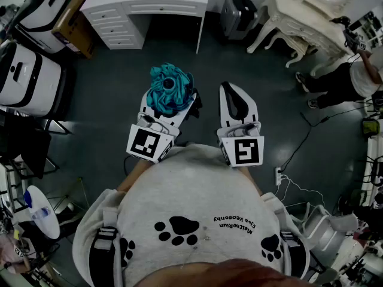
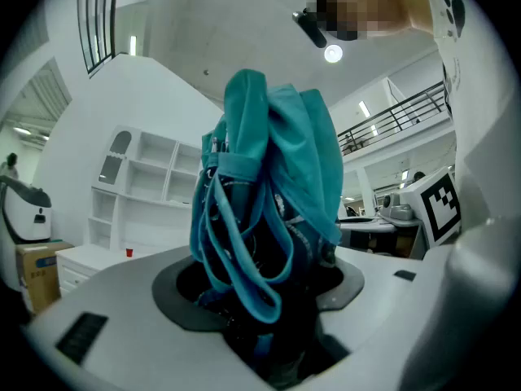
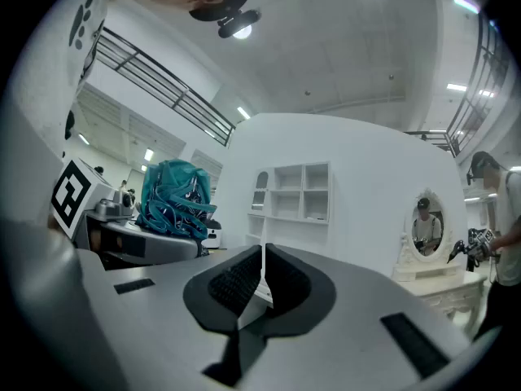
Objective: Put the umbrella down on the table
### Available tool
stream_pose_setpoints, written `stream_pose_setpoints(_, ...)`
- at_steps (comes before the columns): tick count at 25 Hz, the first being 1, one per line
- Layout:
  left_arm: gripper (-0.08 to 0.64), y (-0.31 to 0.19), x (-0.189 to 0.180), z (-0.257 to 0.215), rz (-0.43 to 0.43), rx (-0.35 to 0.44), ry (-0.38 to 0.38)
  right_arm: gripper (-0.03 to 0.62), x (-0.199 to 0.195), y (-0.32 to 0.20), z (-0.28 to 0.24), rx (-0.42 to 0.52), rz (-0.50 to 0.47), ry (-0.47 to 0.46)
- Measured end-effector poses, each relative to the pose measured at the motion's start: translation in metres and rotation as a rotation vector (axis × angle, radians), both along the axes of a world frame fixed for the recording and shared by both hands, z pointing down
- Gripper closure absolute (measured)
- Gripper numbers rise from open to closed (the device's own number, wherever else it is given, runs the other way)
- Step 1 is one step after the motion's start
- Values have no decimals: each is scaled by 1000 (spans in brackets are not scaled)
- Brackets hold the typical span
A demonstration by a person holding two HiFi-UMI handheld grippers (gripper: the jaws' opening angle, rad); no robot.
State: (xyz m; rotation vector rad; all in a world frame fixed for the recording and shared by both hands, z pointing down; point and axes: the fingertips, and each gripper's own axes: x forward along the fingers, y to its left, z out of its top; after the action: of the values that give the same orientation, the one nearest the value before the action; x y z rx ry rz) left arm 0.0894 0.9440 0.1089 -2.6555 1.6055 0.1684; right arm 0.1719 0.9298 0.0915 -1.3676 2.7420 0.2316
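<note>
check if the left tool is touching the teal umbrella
Touching. The left gripper view shows the umbrella clamped between the jaws of the left tool, with its bunched fabric standing out beyond them.

The umbrella (image 2: 273,161) is showing soft teal cloth with a faint sheen. The right gripper (image 3: 262,255) is showing smooth white plastic, and its pads (image 3: 234,281) are looking matt, black and ribbed.

Each gripper camera rides close behind its own jaws and looks roughly level along them. The left gripper (image 2: 262,308) and right gripper (image 3: 262,275) views both catch the white shelf unit (image 3: 297,192). My head camera looks steeply down on both grippers (over the chest). All three share the teal umbrella (image 2: 273,161).
</note>
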Motion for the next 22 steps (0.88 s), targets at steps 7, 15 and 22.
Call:
stream_pose_setpoints(7, 291, -1, 10, 0, -20, -10, 7, 551, 9, -3, 2, -9, -29, -5)
stream_pose_setpoints(15, 291, 2, 4, -2, -21, -6, 3, 551, 8, 0, 5, -18, -35, -17)
stream_pose_setpoints(22, 291, -56, 20, 25, 5, -61, -30, 551, 39, -56, 25, -52, 13, -22)
